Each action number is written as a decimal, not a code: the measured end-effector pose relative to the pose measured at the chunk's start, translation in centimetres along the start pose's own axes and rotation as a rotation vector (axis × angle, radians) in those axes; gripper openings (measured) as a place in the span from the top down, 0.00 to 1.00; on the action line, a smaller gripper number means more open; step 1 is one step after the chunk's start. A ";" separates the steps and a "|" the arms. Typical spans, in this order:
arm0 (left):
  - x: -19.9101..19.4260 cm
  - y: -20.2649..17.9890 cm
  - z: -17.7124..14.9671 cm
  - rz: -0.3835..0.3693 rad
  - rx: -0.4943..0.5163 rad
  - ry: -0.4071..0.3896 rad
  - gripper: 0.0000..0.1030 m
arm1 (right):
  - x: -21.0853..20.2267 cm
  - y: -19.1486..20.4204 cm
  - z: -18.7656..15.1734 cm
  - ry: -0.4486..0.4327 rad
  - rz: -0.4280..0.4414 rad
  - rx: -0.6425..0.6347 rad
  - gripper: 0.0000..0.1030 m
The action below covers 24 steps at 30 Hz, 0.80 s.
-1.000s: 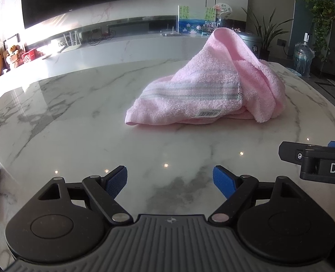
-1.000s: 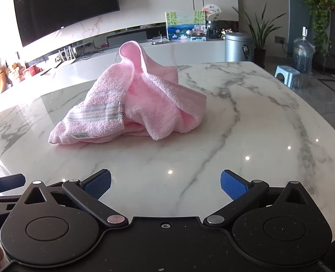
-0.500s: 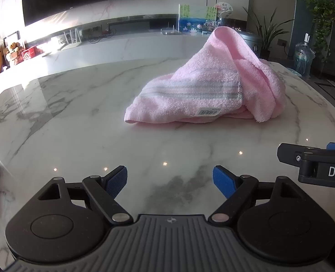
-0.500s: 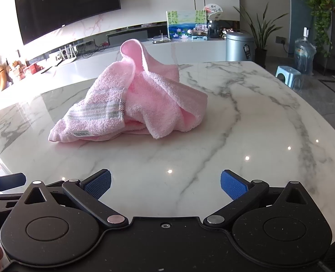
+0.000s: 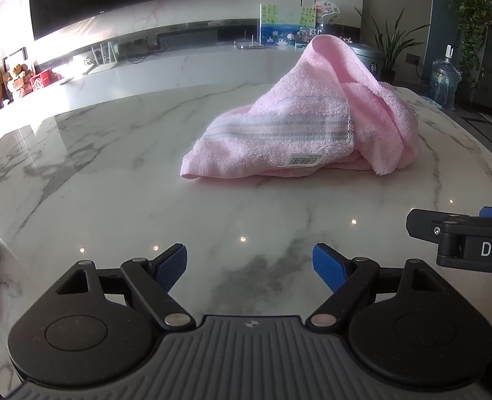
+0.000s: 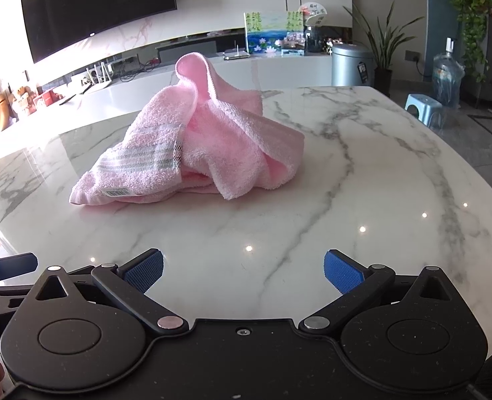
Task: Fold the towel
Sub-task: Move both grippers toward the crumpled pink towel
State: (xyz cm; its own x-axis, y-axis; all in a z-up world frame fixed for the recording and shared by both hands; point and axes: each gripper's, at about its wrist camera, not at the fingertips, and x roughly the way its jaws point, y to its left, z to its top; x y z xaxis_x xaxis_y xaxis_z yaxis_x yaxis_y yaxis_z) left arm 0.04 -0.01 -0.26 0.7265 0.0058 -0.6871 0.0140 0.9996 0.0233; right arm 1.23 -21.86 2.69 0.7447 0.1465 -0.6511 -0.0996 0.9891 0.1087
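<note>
— White marble table (image 5: 112, 200) in a sunny room. Pink towel (image 5: 299, 133)?
— Bunched up at 1 o'clock.
— Left gripper (image 5: 249, 265)?
— Wide open, holding nothing.
— Right gripper (image 6: 243, 271)?
— Wide open too, towel (image 6: 192, 153) at 11 o'clock.

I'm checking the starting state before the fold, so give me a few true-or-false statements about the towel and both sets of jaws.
1. The pink towel lies crumpled in a heap on the marble table. True.
2. The left gripper is shut on a towel corner. False: its jaws are open, short of the towel.
3. The right gripper has open, empty jaws. True.
4. The towel is already folded flat. False: one part stands up in a peak.
5. A barcode label shows near the towel's front edge. True.
</note>
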 end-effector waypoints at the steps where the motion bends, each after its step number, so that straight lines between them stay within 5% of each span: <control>1: 0.0 0.0 0.0 0.000 0.001 0.000 0.20 | 0.0 0.0 0.0 0.000 0.000 0.000 0.00; 24: 0.0 -0.1 -0.1 0.003 0.007 0.001 0.20 | 0.2 -0.1 -0.3 0.004 -0.003 0.006 0.00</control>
State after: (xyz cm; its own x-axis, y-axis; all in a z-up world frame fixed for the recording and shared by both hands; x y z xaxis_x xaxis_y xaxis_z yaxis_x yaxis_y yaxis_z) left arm -0.06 -0.07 -0.36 0.7259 0.0091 -0.6877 0.0164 0.9994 0.0306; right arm 1.20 -21.91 2.34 0.7427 0.1439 -0.6540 -0.0938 0.9894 0.1113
